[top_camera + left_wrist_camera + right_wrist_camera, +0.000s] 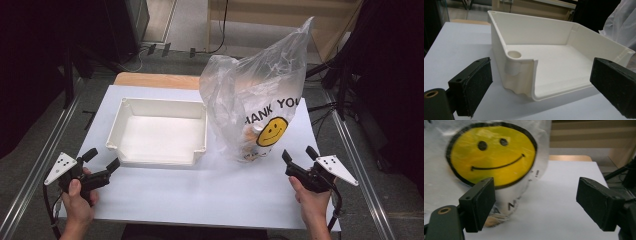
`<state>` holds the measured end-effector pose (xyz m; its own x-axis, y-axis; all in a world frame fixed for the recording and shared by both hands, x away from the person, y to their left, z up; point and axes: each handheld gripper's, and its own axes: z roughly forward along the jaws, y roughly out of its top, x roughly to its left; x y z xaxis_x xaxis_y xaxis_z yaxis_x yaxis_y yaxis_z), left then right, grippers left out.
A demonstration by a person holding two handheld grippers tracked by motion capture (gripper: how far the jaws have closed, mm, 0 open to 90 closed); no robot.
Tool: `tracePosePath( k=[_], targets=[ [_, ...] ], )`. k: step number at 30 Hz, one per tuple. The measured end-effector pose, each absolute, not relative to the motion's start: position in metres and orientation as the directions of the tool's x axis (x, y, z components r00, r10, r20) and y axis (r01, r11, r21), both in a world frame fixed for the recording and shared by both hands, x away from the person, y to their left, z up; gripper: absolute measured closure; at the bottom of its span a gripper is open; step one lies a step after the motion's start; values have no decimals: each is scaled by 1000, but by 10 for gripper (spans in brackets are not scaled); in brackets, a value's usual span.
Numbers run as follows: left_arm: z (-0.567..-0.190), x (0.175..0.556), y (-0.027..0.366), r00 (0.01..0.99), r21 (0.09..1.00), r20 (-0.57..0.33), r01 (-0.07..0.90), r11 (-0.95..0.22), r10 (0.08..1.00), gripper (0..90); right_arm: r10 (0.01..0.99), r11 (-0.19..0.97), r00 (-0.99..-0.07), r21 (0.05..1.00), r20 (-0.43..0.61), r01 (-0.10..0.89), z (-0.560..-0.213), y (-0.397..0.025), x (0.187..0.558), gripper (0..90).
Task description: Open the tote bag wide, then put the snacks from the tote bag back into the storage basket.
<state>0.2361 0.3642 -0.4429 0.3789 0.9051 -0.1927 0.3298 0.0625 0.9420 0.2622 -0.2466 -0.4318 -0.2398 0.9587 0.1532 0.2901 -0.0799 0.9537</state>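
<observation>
Both grippers (empty) flank bin [159,131], bag [260,107].

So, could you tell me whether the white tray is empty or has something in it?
Empty: the white tray shows a bare floor in the high view and the left gripper view.

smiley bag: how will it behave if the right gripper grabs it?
Bag: thin, crinkled film, so likely floppy and slippery between the pads. Something sits at its bottom, so that end may sag and swing when lifted. It stands tall and loose, so a push would probably tip it.
</observation>
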Motion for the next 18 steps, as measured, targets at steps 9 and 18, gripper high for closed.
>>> tracePosePath(
  k=[9, 18],
  targets=[
    [-435, 234, 351, 399, 941, -210, 331, 73, 892, 45, 935, -59, -320, 957, 152, 283, -421, -223, 272, 153],
    [-431, 235, 336, 423, 940, -214, 334, 68, 880, 45, 907, -50, -384, 950, 173, 309, -418, -204, 294, 159]
  ],
)
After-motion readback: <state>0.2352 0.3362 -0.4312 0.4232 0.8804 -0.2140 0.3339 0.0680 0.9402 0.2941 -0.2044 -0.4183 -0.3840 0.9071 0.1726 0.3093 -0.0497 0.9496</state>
